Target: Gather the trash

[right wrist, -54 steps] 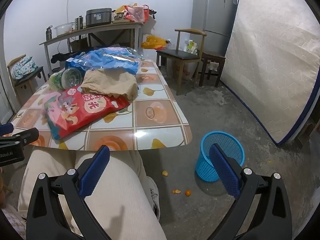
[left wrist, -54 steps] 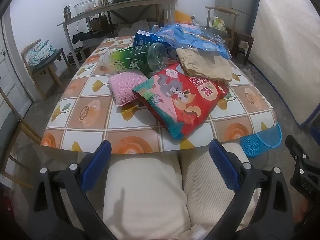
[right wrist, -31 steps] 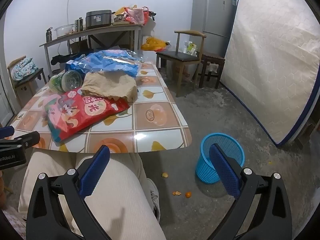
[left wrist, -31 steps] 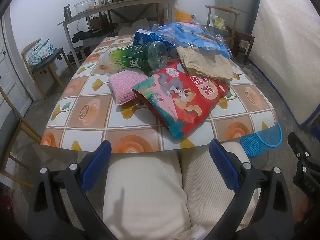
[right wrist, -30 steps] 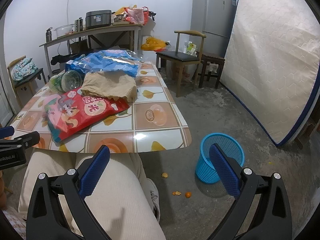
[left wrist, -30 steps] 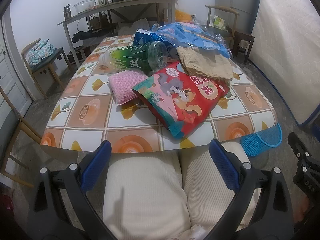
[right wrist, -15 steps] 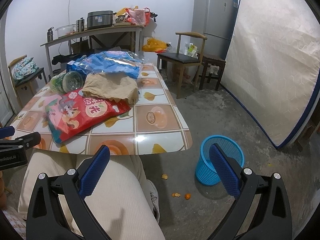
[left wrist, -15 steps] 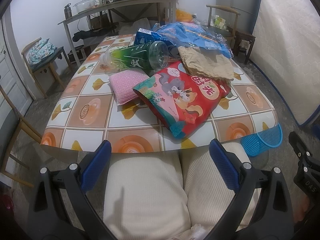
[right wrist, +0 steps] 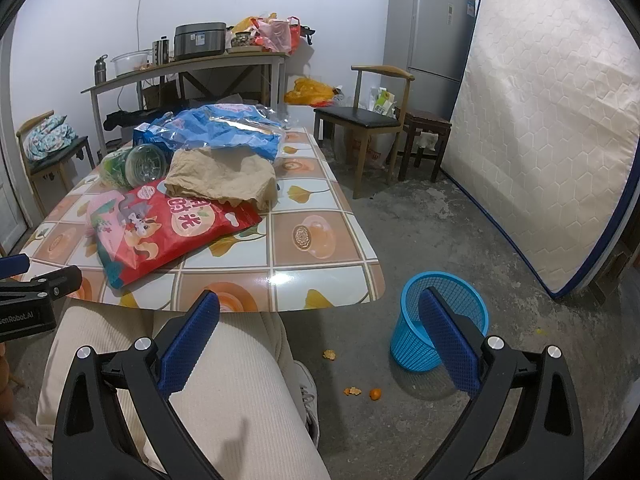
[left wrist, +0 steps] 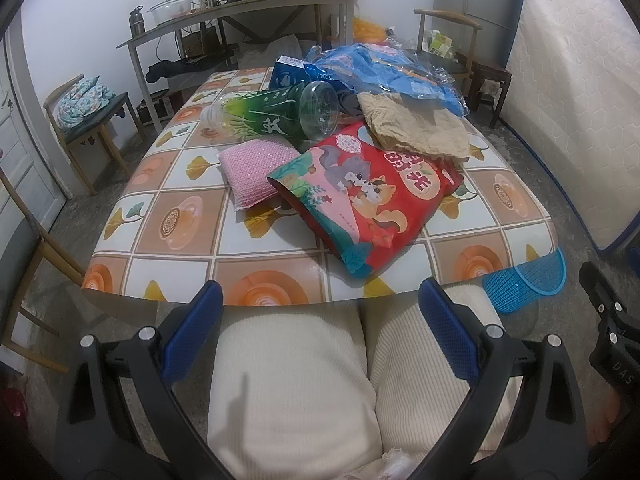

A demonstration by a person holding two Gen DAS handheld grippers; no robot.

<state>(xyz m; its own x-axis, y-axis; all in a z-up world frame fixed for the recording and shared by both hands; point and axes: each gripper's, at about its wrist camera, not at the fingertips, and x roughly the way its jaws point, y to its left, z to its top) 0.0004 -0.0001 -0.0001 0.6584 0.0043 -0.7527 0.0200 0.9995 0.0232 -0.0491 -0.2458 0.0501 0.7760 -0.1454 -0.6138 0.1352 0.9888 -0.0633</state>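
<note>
Only the left wrist view shows the pink scrubbing pad [left wrist: 254, 168], lying on the desk [left wrist: 180, 220] just left of the red snack bag [left wrist: 368, 196] and touching it, and the whole side of the green plastic bottle [left wrist: 280, 114]. Only the right wrist view shows the blue mesh wastebasket [right wrist: 438, 320] whole, standing upright on the concrete floor right of the desk, with orange peel scraps [right wrist: 352, 390] near it, and a mattress [right wrist: 560, 120] leaning on the wall.

The red snack bag lies flat near the desk's front edge, its long axis diagonal, a printed squirrel facing up. The bottle lies on its side behind it, neck to the left, clear base to the right. A crumpled brown paper bag [left wrist: 416, 128] overlaps the red bag's far end; a blue plastic wrapper [left wrist: 384, 68] lies behind that.

The left tool [left wrist: 318, 332] and the right tool [right wrist: 320, 336] hover over the person's cream trousers [left wrist: 292, 392], each spread wide apart and empty.
</note>
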